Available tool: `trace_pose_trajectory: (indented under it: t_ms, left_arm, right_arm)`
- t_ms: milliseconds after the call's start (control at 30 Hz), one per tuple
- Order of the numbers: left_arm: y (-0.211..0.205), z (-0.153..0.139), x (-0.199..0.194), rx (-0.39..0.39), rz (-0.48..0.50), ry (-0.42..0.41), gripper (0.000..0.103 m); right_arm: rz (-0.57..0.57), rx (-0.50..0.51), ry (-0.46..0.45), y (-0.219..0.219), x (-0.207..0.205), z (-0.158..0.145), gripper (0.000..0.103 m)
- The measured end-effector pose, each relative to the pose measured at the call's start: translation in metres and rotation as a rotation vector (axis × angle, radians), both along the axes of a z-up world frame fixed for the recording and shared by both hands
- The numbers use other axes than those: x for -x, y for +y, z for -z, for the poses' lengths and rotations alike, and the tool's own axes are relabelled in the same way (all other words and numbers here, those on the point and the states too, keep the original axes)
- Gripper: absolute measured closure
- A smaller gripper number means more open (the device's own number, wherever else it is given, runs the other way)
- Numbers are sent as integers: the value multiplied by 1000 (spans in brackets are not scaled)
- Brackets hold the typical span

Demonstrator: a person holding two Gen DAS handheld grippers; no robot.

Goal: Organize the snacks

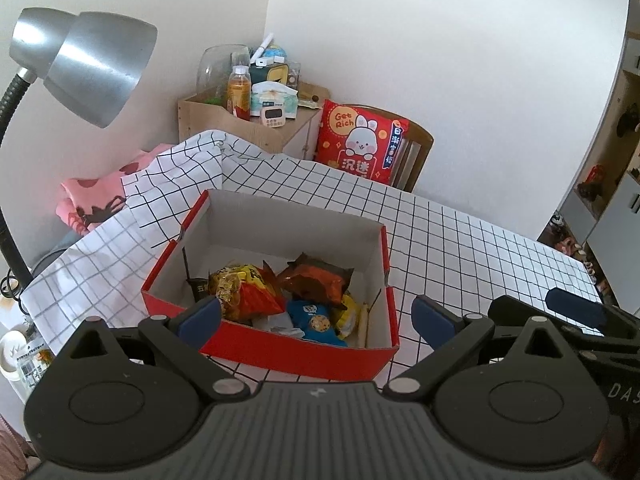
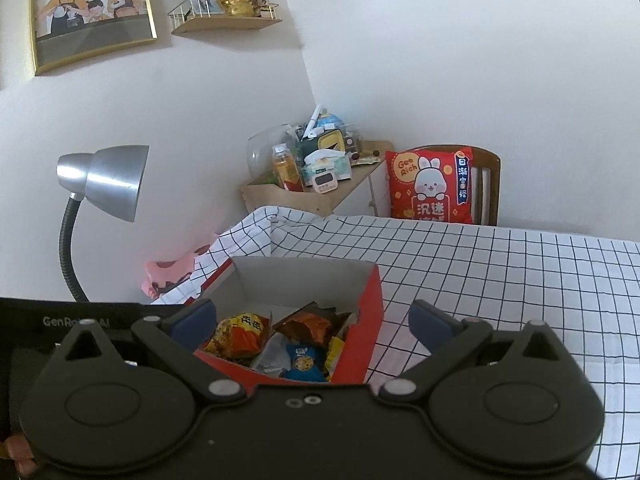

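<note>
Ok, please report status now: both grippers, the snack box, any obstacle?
Left gripper open, empty. Right gripper open, empty. Snack packets lying in red box on checked tablecloth. Nothing blocks the box.

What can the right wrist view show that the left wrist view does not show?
Only the right wrist view shows the framed picture and the wall shelf. Only the left wrist view shows the shelving at the right edge. Both show the red box of snacks, the lamp, the red cushion and both grippers open, holding nothing.
</note>
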State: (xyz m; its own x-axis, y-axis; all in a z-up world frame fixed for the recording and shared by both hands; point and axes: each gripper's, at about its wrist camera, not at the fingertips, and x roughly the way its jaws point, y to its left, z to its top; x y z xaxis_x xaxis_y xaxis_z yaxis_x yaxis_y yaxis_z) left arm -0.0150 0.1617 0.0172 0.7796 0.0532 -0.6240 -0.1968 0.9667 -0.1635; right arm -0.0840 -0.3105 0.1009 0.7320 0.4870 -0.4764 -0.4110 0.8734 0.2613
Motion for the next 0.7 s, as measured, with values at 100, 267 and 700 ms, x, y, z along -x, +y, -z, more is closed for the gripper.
trace_pose_trajectory:
  t_ms: [100, 267, 700]
  left_arm:
    - [0, 0, 1, 3, 3, -1, 1]
    - [0, 0, 2, 9, 6, -2, 1]
    - [-3, 4, -1, -10, 9, 14, 1]
  right_arm:
    - [-1, 3, 1, 1, 1, 0, 0]
    - [9, 6, -2, 1, 2, -1, 0]
    - [17, 11, -25, 3, 5, -1, 0]
